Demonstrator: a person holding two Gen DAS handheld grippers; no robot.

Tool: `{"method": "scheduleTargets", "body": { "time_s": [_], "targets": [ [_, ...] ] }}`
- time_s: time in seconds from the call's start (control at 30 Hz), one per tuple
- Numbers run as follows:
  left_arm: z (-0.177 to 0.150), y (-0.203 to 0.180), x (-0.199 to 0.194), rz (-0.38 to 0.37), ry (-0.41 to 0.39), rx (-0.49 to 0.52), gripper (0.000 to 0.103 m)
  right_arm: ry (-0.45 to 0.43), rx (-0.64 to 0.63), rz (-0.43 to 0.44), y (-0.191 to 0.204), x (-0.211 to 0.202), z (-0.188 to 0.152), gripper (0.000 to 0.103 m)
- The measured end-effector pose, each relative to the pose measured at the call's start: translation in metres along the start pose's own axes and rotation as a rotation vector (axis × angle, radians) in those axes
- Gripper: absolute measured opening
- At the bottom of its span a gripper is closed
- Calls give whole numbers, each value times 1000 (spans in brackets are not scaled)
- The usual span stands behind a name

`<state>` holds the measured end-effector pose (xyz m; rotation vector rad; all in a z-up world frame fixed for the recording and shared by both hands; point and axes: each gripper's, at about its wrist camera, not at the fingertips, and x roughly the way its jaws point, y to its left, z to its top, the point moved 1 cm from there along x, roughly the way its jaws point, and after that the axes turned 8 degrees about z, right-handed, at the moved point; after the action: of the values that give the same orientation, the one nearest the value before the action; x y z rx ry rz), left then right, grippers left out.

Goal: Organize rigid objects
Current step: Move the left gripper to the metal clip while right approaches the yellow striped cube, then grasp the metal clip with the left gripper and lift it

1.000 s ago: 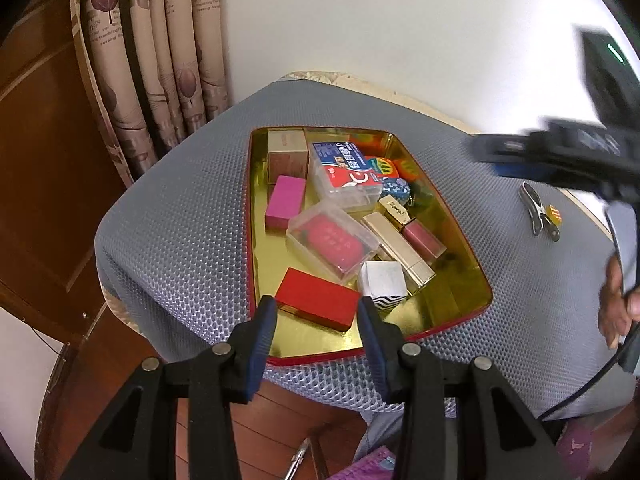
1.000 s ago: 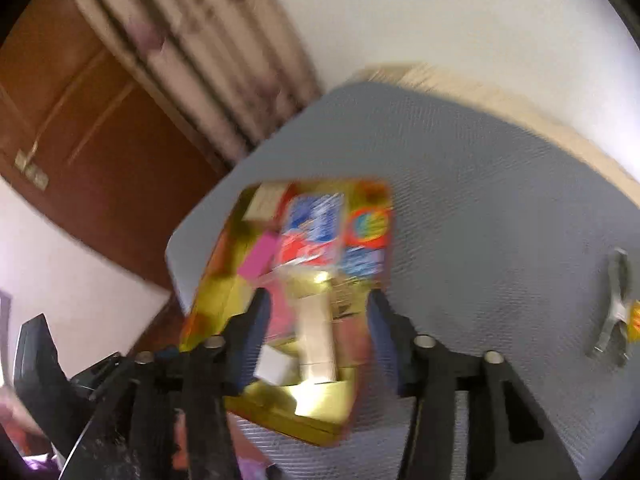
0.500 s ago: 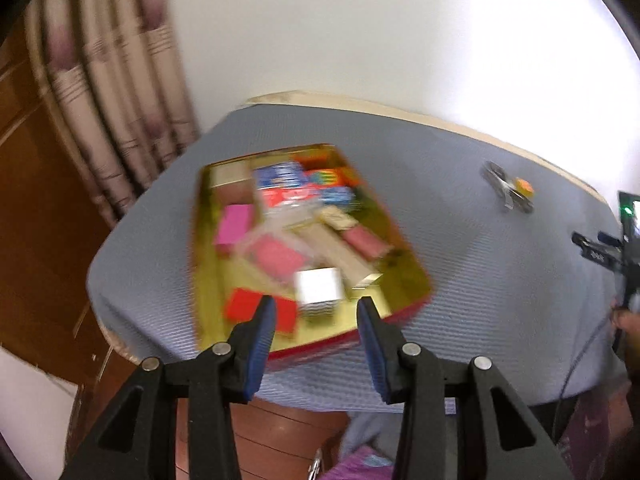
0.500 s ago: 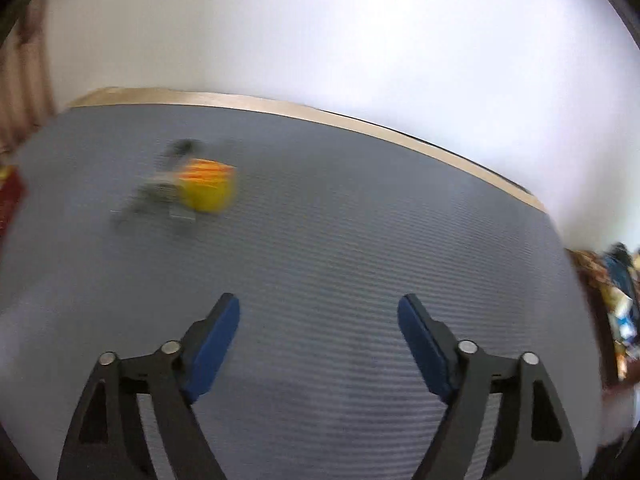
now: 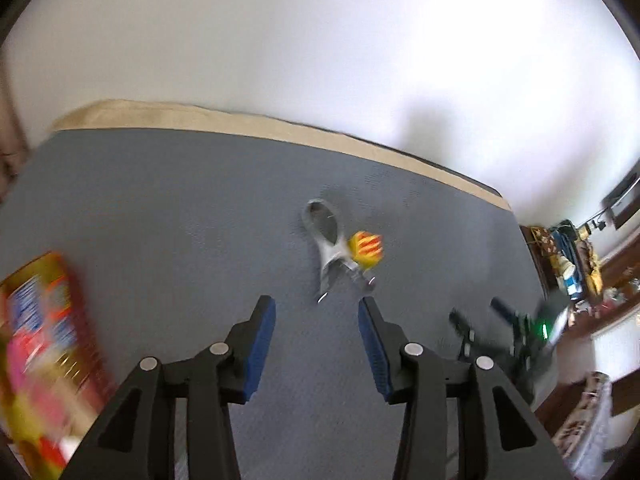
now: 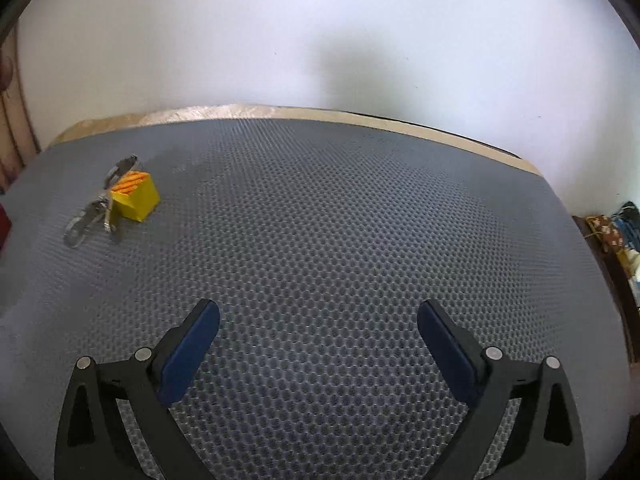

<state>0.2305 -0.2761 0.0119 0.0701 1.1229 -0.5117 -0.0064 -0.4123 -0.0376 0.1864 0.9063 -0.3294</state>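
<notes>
A small yellow cube with orange stripes [image 5: 366,249] lies on the grey mesh mat beside a silver metal clip tool [image 5: 326,240]. My left gripper [image 5: 316,312] is open and empty, a short way in front of them. The gold tray with a red rim [image 5: 60,280] holding several small boxes shows blurred at the far left. In the right wrist view the cube [image 6: 134,196] and the clip tool [image 6: 90,210] lie at the far left. My right gripper [image 6: 318,320] is wide open and empty over bare mat.
The grey mat [image 6: 340,220] covers the table up to a beige back edge [image 6: 320,114] under a white wall. The other gripper [image 5: 520,328] shows blurred at the right in the left wrist view. Cluttered shelves [image 5: 572,256] stand at the far right.
Both grippers have swung right, away from the tray. The left one now faces the cube and clip tool. The right one has opened wider over the mat.
</notes>
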Motion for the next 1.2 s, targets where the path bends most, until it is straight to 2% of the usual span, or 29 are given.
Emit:
{"method": "scheduleTargets", "body": {
  "time_s": [0.07,0.13,0.2,0.3,0.37,0.43,0.6,0.67,0.87,1.0,1.13,1.2],
  "targets": [
    [24,-11,29,-49,41,-9,44,-11,13,27,-2,-2,0,100],
    [43,-19,59,-67,89,-9,44,-16,22,50,-5,-3,0,100],
    [54,-26,83,-22,129,-17,44,-22,24,79,-12,-6,-1,100],
    [63,-28,108,6,173,-19,44,-26,21,112,-13,-9,-3,100],
    [67,-26,120,-28,200,-54,44,-28,17,121,-17,-11,-4,100],
    [70,-26,123,-53,202,-75,44,-32,14,133,-14,-12,-4,100],
    [74,-36,142,-41,230,-77,44,-34,11,148,-18,-16,-4,100],
    [75,-37,151,-22,245,-80,44,-35,12,153,-18,-17,-4,100],
    [74,-31,150,52,215,-137,44,-37,5,165,-17,-14,-2,101],
    [72,-43,162,61,264,-92,44,-36,3,165,-17,-15,-3,101],
    [73,-54,172,121,269,-55,44,-35,0,167,-17,-15,-2,101],
    [71,-60,181,116,299,-53,44,-36,1,166,-17,-15,-2,101]
  ]
}}
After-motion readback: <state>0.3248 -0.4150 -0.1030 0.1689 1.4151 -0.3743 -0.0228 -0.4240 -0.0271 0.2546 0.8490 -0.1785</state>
